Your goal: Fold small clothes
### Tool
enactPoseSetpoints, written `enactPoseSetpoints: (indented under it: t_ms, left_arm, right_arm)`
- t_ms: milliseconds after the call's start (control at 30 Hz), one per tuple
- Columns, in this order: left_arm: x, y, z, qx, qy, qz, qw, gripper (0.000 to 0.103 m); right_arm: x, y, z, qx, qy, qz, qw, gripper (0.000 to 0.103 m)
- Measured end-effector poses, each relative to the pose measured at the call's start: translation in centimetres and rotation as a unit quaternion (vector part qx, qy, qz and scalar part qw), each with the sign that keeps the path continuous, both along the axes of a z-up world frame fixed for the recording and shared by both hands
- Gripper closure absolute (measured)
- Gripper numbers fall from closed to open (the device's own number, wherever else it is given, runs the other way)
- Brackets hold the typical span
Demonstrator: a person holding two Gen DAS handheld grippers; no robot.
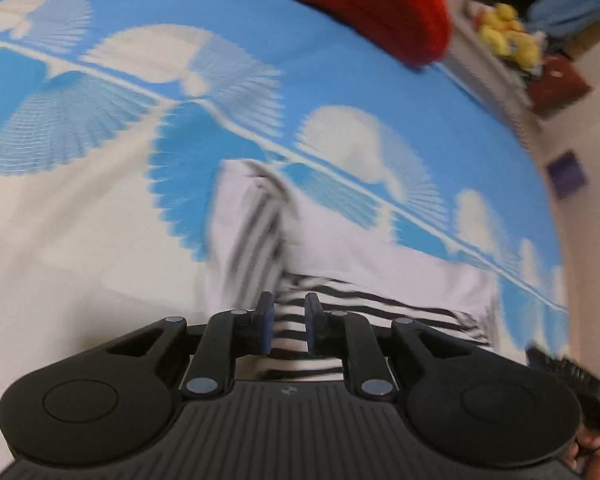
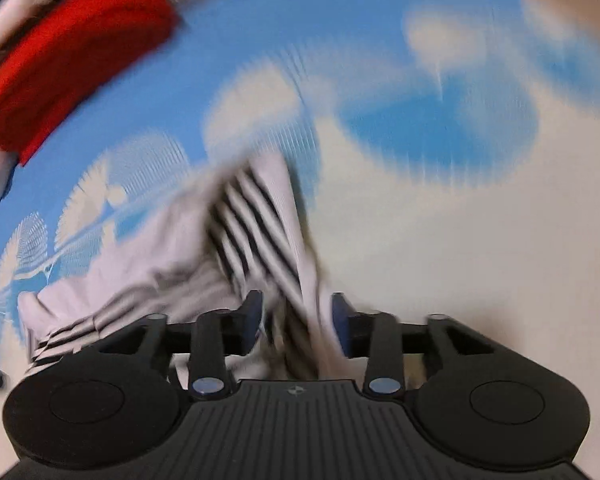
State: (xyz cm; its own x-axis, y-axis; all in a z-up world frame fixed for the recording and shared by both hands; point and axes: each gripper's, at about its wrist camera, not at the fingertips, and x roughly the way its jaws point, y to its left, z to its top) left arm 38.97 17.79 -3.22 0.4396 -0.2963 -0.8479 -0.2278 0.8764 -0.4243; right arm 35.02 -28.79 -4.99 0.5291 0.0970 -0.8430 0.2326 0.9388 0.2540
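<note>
A small white garment with black stripes [image 1: 340,264] lies crumpled on a blue and white patterned bedsheet [image 1: 100,220]. My left gripper [image 1: 290,312] is open a little, its blue pads [image 1: 265,316] on either side of the striped cloth, which passes between them. In the right wrist view the same garment [image 2: 256,220] runs between the pads [image 2: 340,320] of my right gripper [image 2: 296,320], which is open with cloth in the gap. Both views are blurred by motion.
A red garment [image 1: 364,4] lies at the far edge of the bed; it also shows in the right wrist view [image 2: 72,60]. Beyond the bed's right edge stand a shelf with yellow soft toys [image 1: 508,36] and a dark red box [image 1: 556,84].
</note>
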Motion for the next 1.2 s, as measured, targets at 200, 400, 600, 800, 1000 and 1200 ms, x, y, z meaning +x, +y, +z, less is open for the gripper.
enactPoseSetpoints:
  t_ms: [200, 400, 600, 800, 1000, 1200]
  left_arm:
    - [0.3, -1.9, -4.0, -0.018, 0.080, -0.030, 0.9962, 0.084]
    - [0.3, -1.6, -3.9, 0.019, 0.107, -0.004, 0.9941, 0.082]
    - [-0.3, -2.4, -4.4, 0.018, 0.104, -0.021, 0.9942, 0.073]
    - [-2.4, -1.6, -2.8, 0.060, 0.094, 0.001, 0.9937, 0.063]
    - [-6.4, -0.9, 6.3, 0.018, -0.045, 0.026, 0.9985, 0.062]
    - [-14.4, -0.6, 11.1, 0.052, -0.122, 0.011, 0.9912, 0.048]
  right_arm:
    - [1.2, 1.2, -2.4, 0.163, 0.037, 0.074, 0.983, 0.057]
    - [1.2, 0.7, -6.1, 0.112, 0.154, 0.039, 0.981, 0.061]
    - [1.3, 1.4, -5.3, 0.127, 0.120, 0.059, 0.983, 0.054]
    - [-0.6, 0.3, -5.7, 0.098, 0.153, 0.029, 0.983, 0.059]
    - [-2.8, -0.4, 3.5, 0.086, 0.005, 0.023, 0.996, 0.058]
    - [-8.2, -2.6, 9.2, 0.090, -0.064, 0.014, 0.994, 0.057]
